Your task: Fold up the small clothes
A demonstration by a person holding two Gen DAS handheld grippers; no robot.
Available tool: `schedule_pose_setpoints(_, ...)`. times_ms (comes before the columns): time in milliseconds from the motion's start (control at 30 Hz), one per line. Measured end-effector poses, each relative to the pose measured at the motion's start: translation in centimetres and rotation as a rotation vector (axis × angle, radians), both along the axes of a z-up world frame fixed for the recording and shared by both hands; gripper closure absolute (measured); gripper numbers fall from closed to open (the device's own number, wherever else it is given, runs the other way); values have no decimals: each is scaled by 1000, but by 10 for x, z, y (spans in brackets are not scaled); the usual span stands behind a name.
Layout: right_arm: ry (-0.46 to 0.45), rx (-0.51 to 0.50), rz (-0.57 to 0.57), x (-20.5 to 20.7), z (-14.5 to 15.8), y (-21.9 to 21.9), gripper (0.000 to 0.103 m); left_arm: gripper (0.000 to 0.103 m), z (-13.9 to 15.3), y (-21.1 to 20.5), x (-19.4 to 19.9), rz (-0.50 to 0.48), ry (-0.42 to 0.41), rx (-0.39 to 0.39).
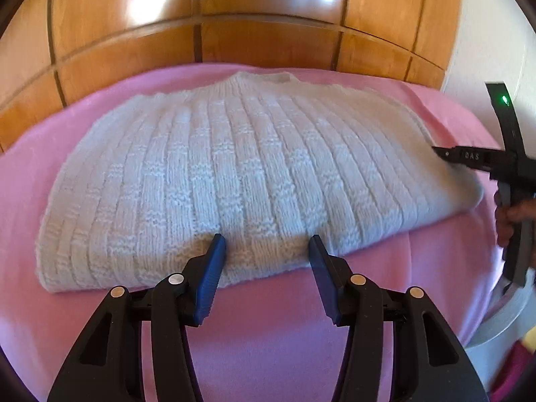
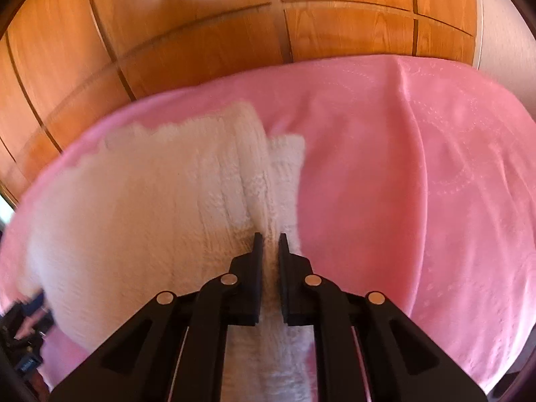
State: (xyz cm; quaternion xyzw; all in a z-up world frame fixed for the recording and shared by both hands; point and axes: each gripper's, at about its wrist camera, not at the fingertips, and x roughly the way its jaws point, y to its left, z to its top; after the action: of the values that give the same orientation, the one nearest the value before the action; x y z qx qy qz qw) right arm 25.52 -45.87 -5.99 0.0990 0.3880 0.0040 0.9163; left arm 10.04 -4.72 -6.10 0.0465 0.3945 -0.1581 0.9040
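Both my claws work a white knitted sweater (image 1: 214, 174) lying flat on a pink blanket (image 1: 385, 318).

My left claw (image 1: 266, 251) stands apart, its blue pads (image 1: 211, 278) at the sweater's near hem with nothing pinched between them. My right claw (image 2: 269, 244) is closed on the sweater's right edge, knit bunched between its tips. Behind the blanket stands a wooden panelled wall (image 1: 234, 33). A hand (image 1: 509, 217) grips the right tool's handle.
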Motion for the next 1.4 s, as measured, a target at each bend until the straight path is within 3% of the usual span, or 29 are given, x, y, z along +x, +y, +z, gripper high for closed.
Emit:
schedule_pose_setpoints(100, 4, 60, 12, 0, 6, -6, 92, 53, 12, 5, 1, -1, 9, -47)
schedule_pose_setpoints(167, -7, 125, 36, -2, 12, -11, 70, 53, 25, 15, 4, 13, 1, -110)
schedule_pose_setpoints(200, -7, 187, 62, -4, 12, -16, 38, 53, 29, 20, 6, 27, -5, -129)
schedule_pose_setpoints(233, -6, 232, 82, -4, 12, -18, 28, 53, 35, 27, 10, 44, -8, -158)
schedule_pose_setpoints(400, 41, 320, 135, -10, -8, -19, 27, 53, 40, 45, 37, 97, 41, -292)
schedule_pose_setpoints(467, 49, 355, 156, -13, -9, -19, 30, 53, 39, 43, 46, 106, 43, -300)
schedule_pose_setpoints(533, 71, 368, 185, -13, -8, -15, 49, 53, 34, 38, 56, 104, 63, -305)
schedule_pose_setpoints(567, 82, 383, 205, -12, -7, -11, 53, 53, 30, 36, 60, 105, 76, -299)
schedule_pose_setpoints(600, 89, 399, 220, -12, -6, -9, 67, 53, 22, 31, 66, 115, 97, -271)
schedule_pose_setpoints(633, 93, 414, 228, -11, -5, -7, 71, 53, 16, 26, 69, 116, 104, -249)
schedule_pose_setpoints(767, 43, 485, 282, -18, 23, 10, 76, 53, 16, 19, 66, 114, 69, -203)
schedule_pose_setpoints(867, -37, 524, 349, -21, 61, 36, 77, 53, 16, 27, 68, 96, 81, -254)
schedule_pose_setpoints(1000, -127, 520, 487, -18, 113, 98, 78, 53, 17, 43, 66, 75, 103, -337)
schedule_pose_setpoints(1100, -137, 482, 578, -6, 131, 155, 79, 53, 23, 73, 59, 91, 128, -465)
schedule_pose_setpoints(1233, -91, 391, 687, 10, 128, 236, 79, 53, 33, 131, 44, 188, 106, -559)
schedule_pose_setpoints(1400, 10, 219, 773, 18, 89, 326, 79, 53, 35, 213, 29, 312, 100, -630)
